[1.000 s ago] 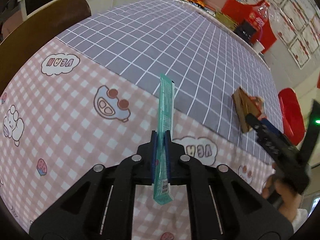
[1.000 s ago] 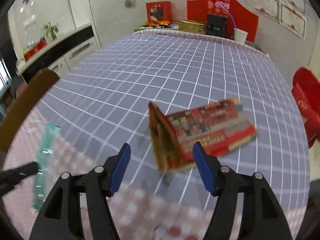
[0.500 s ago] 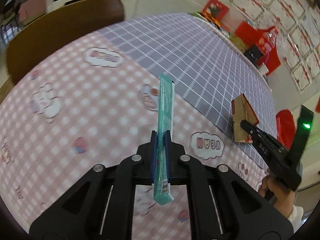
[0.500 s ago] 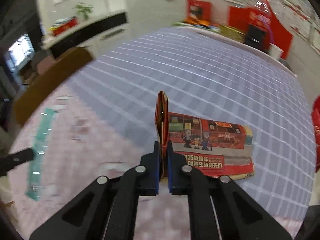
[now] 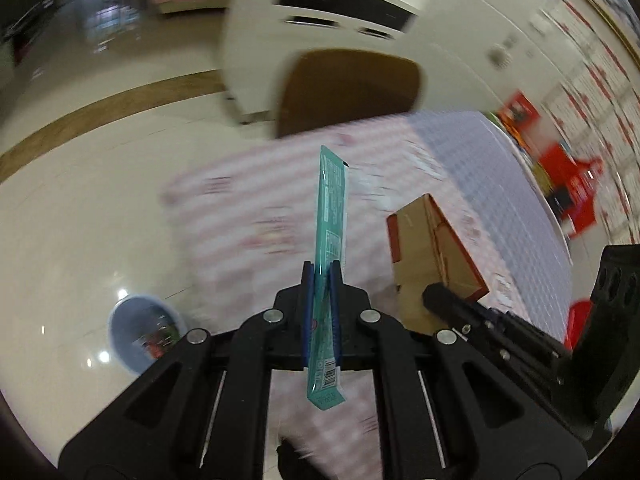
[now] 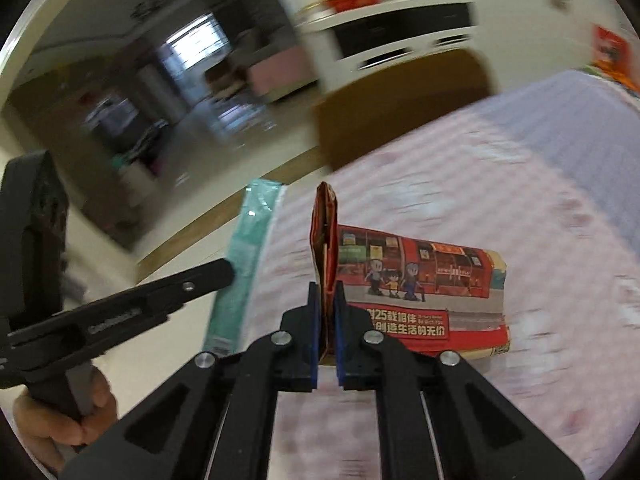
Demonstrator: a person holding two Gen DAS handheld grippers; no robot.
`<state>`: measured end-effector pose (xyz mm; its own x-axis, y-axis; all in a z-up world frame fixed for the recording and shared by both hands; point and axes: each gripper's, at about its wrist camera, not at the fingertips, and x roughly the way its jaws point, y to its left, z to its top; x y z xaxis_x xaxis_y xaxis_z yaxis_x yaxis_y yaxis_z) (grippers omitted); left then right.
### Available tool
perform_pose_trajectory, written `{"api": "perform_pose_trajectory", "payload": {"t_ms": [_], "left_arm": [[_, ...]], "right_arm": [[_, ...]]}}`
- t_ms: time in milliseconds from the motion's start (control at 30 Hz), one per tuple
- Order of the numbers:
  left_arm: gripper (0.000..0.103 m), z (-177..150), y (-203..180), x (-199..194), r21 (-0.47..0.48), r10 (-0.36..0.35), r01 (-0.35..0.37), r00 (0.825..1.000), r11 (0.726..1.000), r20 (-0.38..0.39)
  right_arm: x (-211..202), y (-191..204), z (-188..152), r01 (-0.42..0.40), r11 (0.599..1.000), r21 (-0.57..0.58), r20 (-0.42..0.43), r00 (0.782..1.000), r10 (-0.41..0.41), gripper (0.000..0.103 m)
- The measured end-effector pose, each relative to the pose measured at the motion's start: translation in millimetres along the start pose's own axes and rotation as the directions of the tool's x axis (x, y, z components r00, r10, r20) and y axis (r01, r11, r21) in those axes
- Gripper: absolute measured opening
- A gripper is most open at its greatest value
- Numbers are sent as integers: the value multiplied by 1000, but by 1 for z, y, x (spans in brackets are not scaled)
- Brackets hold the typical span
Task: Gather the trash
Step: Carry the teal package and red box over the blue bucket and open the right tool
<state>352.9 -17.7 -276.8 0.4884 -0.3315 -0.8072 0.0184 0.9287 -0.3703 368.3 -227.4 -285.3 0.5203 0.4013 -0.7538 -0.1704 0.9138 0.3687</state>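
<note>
My left gripper [image 5: 322,276] is shut on a long teal wrapper [image 5: 330,216], which stands up between the fingers, lifted off the table. My right gripper [image 6: 328,300] is shut on the flap of a flattened red carton [image 6: 416,284] with cartoon print, also held in the air. In the left wrist view the carton [image 5: 432,248] and the right gripper sit to the right of the wrapper. In the right wrist view the wrapper [image 6: 240,264] and the left gripper sit to the left. A blue trash bin [image 5: 140,332] with some trash inside stands on the floor at lower left.
The table with a pink and grey checked cloth [image 5: 472,160] lies ahead and right. A brown chair [image 5: 348,88] stands at its far side. White cabinets [image 5: 320,24] stand behind on the shiny floor [image 5: 80,200]. Red items [image 5: 568,176] sit at the table's far end.
Both grippers have swung left with their trash lifted off the table, toward the table edge and floor. The bin has come into the left wrist view. The right gripper closed on the carton a second ago.
</note>
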Motion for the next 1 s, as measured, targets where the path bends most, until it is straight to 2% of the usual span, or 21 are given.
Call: {"api": "perform_pose_trajectory", "payload": {"t_ms": [133, 233, 367, 500, 633, 733, 800, 967, 1000], "left_arm": [[8, -10, 75, -32, -76, 65, -64, 998, 995, 16], [8, -21, 130, -49, -126, 129, -127, 992, 984, 13], [8, -35, 201, -63, -212, 178, -177, 984, 961, -14], [8, -47, 252, -63, -281, 197, -202, 979, 938, -46], [8, -58, 282, -56, -326, 195, -208, 978, 922, -72], [8, -65, 297, -48, -354, 189, -209, 978, 912, -91], [8, -69, 304, -44, -369, 183, -208, 978, 906, -101], [8, -78, 319, -39, -390, 175, -207, 978, 897, -116], [8, -79, 321, -37, -393, 172, -207, 978, 896, -121]], "right_arm": [[43, 82, -7, -111, 993, -50, -79, 991, 107, 7], [80, 139, -22, -186, 981, -63, -157, 972, 174, 7], [130, 183, -41, -213, 976, -49, -254, 948, 194, 7], [172, 212, -59, -209, 977, -49, -338, 924, 181, 7], [215, 232, -75, -204, 979, -17, -428, 886, 177, 7], [233, 241, -93, -180, 982, -53, -459, 878, 136, 7], [245, 240, -98, -183, 982, -33, -489, 860, 144, 7], [265, 255, -110, -170, 984, -52, -518, 847, 119, 7], [268, 257, -110, -170, 984, -52, -519, 846, 119, 10]]}}
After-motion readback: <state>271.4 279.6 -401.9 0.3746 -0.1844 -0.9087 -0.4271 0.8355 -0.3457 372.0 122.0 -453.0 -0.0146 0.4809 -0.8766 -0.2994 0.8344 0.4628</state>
